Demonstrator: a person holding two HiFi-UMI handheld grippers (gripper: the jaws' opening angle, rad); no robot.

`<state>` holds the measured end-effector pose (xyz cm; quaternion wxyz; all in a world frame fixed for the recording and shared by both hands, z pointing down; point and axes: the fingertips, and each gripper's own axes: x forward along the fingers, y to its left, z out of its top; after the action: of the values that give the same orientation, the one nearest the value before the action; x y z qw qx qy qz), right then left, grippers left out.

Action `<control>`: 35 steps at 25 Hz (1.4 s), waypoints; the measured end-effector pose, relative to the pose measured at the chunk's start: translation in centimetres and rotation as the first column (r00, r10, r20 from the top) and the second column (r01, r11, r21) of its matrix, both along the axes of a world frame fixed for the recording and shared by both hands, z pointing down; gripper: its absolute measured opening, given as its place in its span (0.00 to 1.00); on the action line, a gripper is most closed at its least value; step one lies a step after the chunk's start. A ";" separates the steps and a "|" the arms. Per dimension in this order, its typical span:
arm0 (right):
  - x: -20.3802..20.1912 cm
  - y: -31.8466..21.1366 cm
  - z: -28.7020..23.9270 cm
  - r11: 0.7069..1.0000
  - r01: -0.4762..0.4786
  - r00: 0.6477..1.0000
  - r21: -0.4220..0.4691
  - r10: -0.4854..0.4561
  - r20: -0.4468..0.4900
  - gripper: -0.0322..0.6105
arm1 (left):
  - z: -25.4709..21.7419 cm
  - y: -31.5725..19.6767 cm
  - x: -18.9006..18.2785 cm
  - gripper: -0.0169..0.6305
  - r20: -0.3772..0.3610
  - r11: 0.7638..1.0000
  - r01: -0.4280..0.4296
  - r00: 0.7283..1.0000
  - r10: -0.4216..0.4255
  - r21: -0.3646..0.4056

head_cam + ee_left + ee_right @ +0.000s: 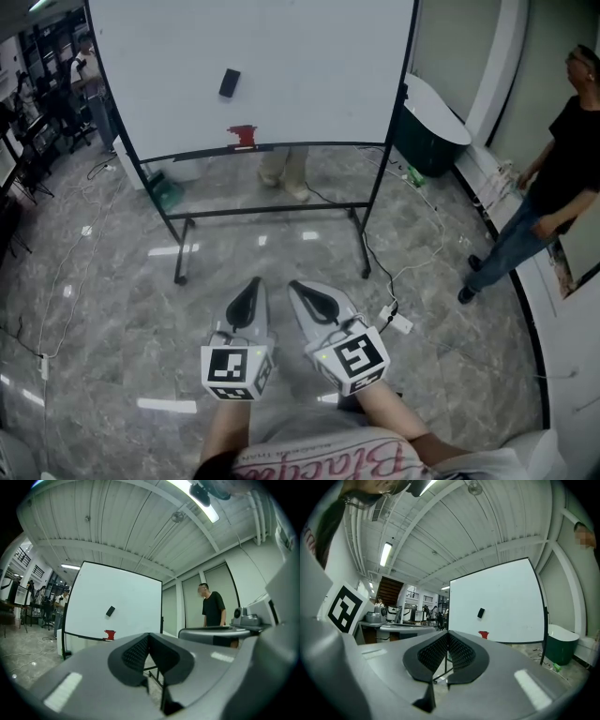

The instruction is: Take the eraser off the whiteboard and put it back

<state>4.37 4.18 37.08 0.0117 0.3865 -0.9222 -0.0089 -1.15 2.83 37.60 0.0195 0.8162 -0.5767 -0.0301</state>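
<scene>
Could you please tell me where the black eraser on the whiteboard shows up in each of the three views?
Head view: the eraser is at the upper left, stuck on the whiteboard.
Left gripper view: the eraser is left of centre, mid-height.
Right gripper view: the eraser is right of centre, mid-height.
Shared landmark: the red object on the board's bottom rail, below the eraser in every view.

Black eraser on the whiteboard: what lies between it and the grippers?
In the head view, grey stone floor and the whiteboard stand's black lower crossbar separate the left gripper and right gripper from the black rectangular eraser.
</scene>
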 end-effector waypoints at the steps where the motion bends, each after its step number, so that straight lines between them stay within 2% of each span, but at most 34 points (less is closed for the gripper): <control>1: -0.2 -0.8 -0.1 1.000 -0.004 1.000 0.002 0.004 0.001 0.05 | 0.0 -0.8 -0.2 0.03 0.003 1.000 -0.002 1.000 0.002 -0.001; 15: -5.5 -13.7 -1.2 0.998 -0.056 0.998 0.021 0.056 0.021 0.05 | -1.9 -14.0 -5.4 0.03 0.018 0.998 -0.048 0.999 0.047 0.033; 23: -7.5 -18.9 -1.0 0.996 -0.086 0.996 0.007 0.085 0.018 0.05 | -1.8 -19.3 -6.9 0.03 0.017 0.996 -0.085 0.996 0.084 0.034; 30: -8.3 -22.4 0.3 0.996 -0.084 0.996 -0.022 0.084 -0.005 0.05 | -0.4 -23.1 -7.5 0.03 -0.006 0.997 -0.083 0.997 0.083 0.003; 35: -8.8 -26.2 0.9 0.996 -0.079 0.997 -0.033 0.079 -0.004 0.05 | -0.4 -27.1 -8.0 0.03 -0.003 0.996 -0.086 0.996 0.086 0.016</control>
<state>-4.39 -22.04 37.99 0.0198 0.4226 -0.9061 0.0065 -9.16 -24.23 37.23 0.0157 0.8402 -0.5409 -0.0354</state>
